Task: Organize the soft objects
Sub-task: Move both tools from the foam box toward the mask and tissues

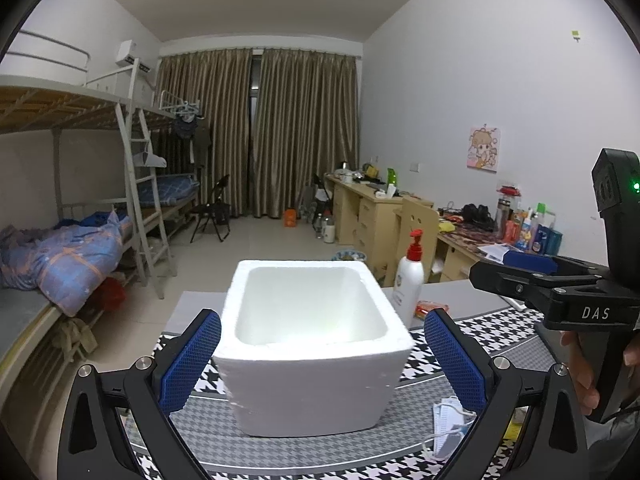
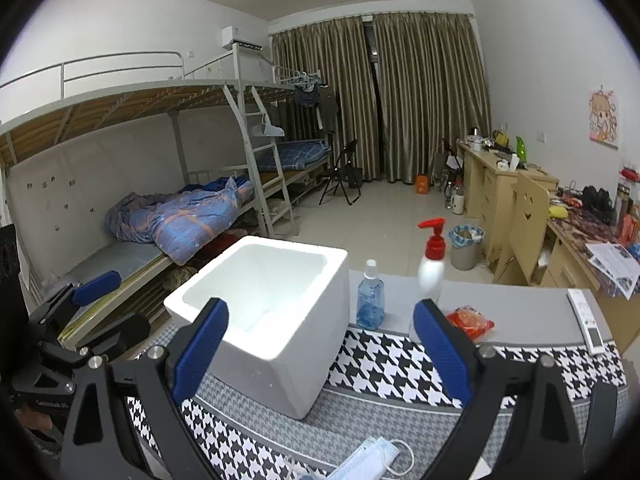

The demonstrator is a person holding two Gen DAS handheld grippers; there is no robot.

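A white foam box (image 1: 316,344) stands empty on the houndstooth cloth; it also shows in the right wrist view (image 2: 276,320). My left gripper (image 1: 320,356) is open, its blue pads either side of the box's near wall, holding nothing. My right gripper (image 2: 320,344) is open and empty, just right of the box; it shows at the right in the left wrist view (image 1: 520,276). A blue face mask (image 2: 368,460) lies on the cloth at the near edge, below the right gripper, and also shows in the left wrist view (image 1: 450,424). An orange packet (image 2: 470,320) lies beyond the cloth.
A white pump bottle with a red top (image 1: 410,276) and a small blue bottle (image 2: 370,300) stand right of the box. A white remote (image 2: 586,320) lies at the table's right. Bunk beds stand on the left, desks and a chair on the right.
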